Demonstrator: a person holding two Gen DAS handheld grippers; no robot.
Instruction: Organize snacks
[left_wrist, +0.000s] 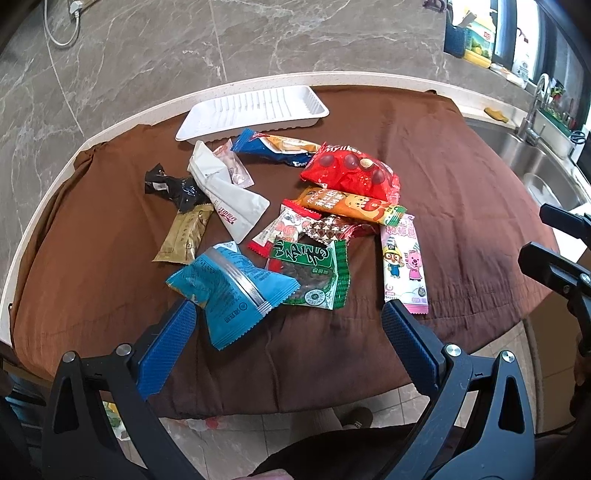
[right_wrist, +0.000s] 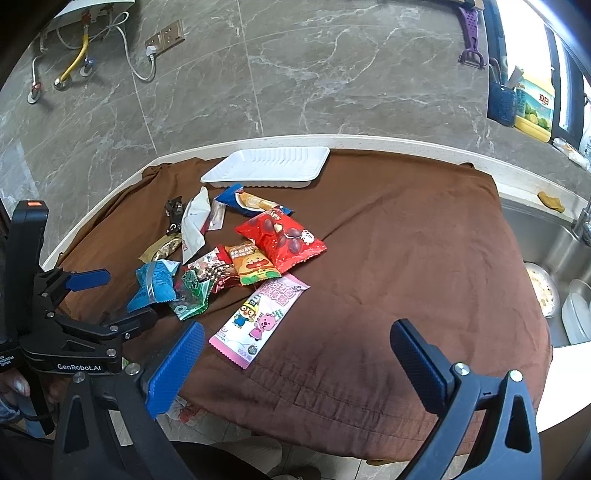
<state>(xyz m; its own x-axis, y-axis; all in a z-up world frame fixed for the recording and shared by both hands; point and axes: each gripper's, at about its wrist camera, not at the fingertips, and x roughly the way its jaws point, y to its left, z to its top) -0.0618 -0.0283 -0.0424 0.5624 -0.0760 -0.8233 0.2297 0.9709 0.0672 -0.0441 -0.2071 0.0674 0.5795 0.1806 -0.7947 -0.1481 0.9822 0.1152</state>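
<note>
A heap of crinkly snack packets is lying on a brown cloth (left_wrist: 443, 177) that is draping a pale counter. The long pink packet (left_wrist: 404, 264) with cartoon animals is lying flat at the heap's right edge, its long axis running from the near edge toward the far side, touching the orange packet (left_wrist: 351, 205). The glossy red bag (left_wrist: 351, 171) is sitting puffed behind that. A light blue packet (left_wrist: 229, 288) is resting nearest the left gripper (left_wrist: 291, 321), overlapping a green packet (left_wrist: 314, 277). A ribbed white plastic tray (left_wrist: 251, 110) is sitting behind the heap, lengthwise across the counter. Both tongs are hanging wide open: the left gripper over the blue packet, the right gripper (right_wrist: 295, 339) just beyond the pink packet's near end, neither gripping anything
</note>
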